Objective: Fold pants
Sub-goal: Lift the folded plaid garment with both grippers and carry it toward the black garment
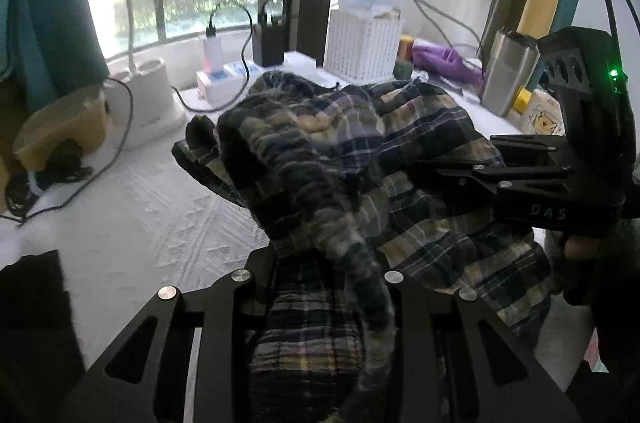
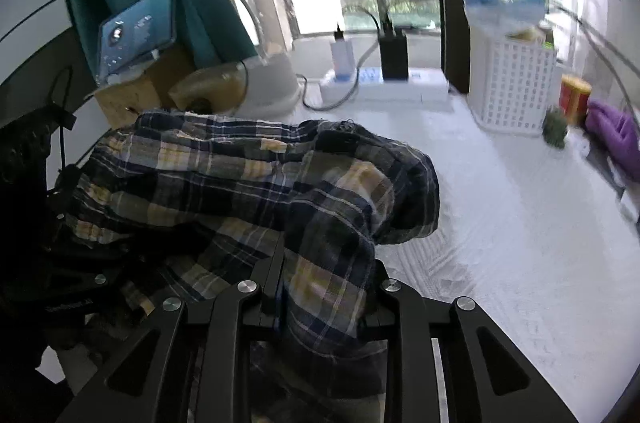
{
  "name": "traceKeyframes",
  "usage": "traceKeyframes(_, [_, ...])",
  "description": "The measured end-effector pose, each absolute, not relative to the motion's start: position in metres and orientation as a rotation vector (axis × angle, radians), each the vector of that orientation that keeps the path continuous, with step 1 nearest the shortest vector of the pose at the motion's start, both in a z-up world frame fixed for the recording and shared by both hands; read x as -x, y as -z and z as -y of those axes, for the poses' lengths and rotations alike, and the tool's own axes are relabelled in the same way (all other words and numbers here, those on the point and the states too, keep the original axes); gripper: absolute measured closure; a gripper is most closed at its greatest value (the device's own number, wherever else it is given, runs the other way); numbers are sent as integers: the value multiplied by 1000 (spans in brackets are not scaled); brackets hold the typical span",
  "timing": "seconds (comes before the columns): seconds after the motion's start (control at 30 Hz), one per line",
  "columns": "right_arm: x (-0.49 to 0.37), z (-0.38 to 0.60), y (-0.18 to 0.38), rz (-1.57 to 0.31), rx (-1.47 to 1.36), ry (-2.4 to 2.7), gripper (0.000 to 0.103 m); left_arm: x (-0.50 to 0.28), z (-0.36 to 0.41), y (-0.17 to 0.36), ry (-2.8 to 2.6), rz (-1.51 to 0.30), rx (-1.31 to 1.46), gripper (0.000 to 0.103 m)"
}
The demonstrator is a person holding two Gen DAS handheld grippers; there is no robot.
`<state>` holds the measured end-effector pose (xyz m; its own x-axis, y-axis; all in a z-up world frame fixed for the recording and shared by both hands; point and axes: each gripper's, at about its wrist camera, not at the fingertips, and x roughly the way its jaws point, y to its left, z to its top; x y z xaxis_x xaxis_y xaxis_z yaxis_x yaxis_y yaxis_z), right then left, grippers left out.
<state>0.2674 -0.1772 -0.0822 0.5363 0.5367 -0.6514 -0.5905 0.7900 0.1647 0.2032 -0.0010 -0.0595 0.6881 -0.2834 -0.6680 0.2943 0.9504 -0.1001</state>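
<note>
While the plaid pants point(image 1: 360, 159) are bunching on the white tabletop point(image 1: 152, 223) | left hand-held gripper point(image 1: 328, 287) is pinching them | right hand-held gripper point(image 2: 324, 295) is pinching them too

The left gripper point(image 1: 328, 263) is closed on a bunch of the plaid pants point(image 1: 320, 151), which hang over its fingers point(image 1: 260, 287). The right gripper point(image 1: 472, 175) comes in from the right and grips the same cloth. Behind them on the white tabletop point(image 1: 160, 223) stand a white basket point(image 1: 362, 47) and a steel tumbler point(image 1: 506, 71).
</note>
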Motion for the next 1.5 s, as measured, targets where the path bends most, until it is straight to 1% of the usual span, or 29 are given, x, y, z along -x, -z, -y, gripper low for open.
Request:
traceKeyframes(0.77, [-155,170,-13,-452,158,-662,77,-100,-15,-9,285,-445,-28,76])
traceKeyframes(1.03, [-119,155,-40,-362,183,-693,77,-62,-40,-27,240,-354,-11,76])
traceKeyframes(1.5, [-67,95,-80,-220,238,-795,77,6,-99,-53,121,-203,1,76])
